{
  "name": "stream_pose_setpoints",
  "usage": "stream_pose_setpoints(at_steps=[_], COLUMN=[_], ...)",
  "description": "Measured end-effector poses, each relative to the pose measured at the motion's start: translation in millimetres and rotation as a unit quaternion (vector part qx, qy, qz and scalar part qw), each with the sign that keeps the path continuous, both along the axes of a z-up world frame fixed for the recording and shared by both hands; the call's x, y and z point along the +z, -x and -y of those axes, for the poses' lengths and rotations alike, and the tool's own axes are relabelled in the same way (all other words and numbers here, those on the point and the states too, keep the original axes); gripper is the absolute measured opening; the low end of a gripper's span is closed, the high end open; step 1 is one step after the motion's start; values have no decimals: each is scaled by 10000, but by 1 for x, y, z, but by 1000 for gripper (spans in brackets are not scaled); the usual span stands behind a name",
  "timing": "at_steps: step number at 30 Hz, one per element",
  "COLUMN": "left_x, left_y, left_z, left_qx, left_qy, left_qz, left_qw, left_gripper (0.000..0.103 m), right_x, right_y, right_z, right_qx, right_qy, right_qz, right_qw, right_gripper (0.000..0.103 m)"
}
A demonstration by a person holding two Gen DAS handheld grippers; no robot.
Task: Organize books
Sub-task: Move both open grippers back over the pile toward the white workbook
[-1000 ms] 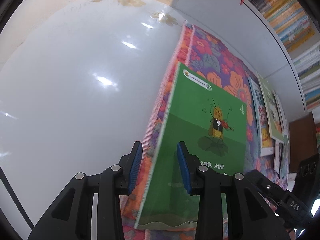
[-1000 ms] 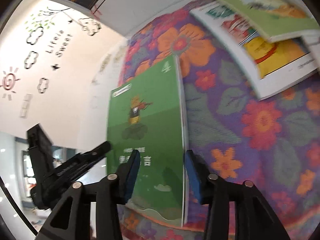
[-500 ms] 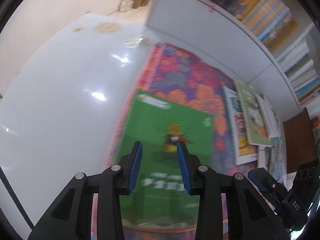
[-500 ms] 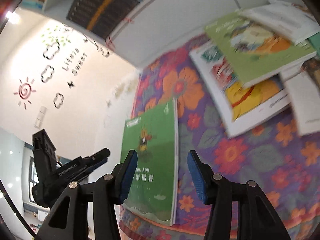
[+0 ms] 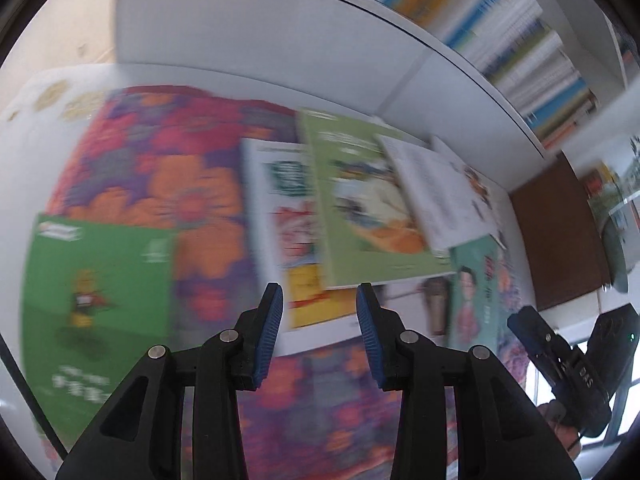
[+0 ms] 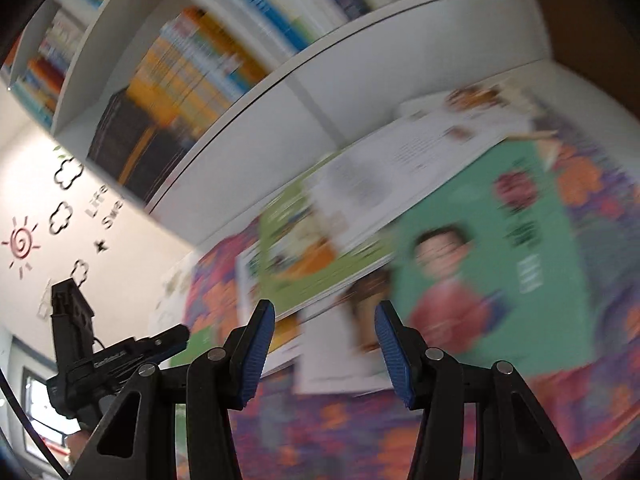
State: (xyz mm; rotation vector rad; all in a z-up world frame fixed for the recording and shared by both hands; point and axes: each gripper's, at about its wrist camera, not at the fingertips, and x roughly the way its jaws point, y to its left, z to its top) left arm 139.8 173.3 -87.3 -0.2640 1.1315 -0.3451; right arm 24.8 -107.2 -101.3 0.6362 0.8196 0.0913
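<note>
With the left gripper (image 5: 318,334) opening on nothing and the right gripper (image 6: 325,346) agape and empty above the overlapping picture books (image 5: 360,216) on the floral cloth (image 5: 168,168), a hasty pinch may seize several covers.

The wall (image 6: 80,240) decal reads "Life Sweet", partly blurred.

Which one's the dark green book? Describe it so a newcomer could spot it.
Start at the flowered cloth below the white bookshelf. The dark green book lies flat at its left end in the left wrist view, alone. Unlike the overlapping pile of books to its right, it touches no other book and shows a small cartoon figure.
</note>
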Motion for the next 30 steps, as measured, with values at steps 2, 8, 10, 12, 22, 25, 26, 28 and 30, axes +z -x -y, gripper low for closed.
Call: stream_pose_setpoints(at_steps=[2, 8, 10, 12, 22, 25, 26, 28, 30], left_x=[0, -4, -5, -7, -20, -26, -28, -32, -39], left_y=[-2, -19, -27, -36, -93, -102, -104, -106, -108], left_z=[27, 90, 108, 120, 158, 164, 166, 169, 172], left_qx=[-147, -267, -230, -186, 312, 407, 411, 418, 433], left_qy=[27, 46, 25, 57, -214, -348, -342, -399, -462], left_qz=[13, -26, -15, -20, 47, 33, 2, -48, -101], left_qw=[9999, 9996, 9997, 9998, 9993, 9986, 9986, 9983, 9979], left_gripper=[35, 35, 35, 35, 35, 35, 35, 35, 35], right_x=[2, 8, 10, 8, -21, -31, -34, -40, -47], right_y=[0, -18, -30, -47, -150, -179, -186, -204, -220], right_z=[24, 81, 97, 114, 153, 157, 157, 160, 164], right_qx=[-74, -128, -214, -228, 388, 527, 582, 660, 714], right_qy=[34, 491, 643, 536, 518, 581, 633, 717, 660], right_qz=[6, 213, 305, 403, 396, 330, 293, 177, 69], right_qw=[10000, 9985, 9972, 9975, 9971, 9964, 9959, 9951, 9952], right_gripper=[50, 50, 50, 50, 50, 50, 50, 50, 50])
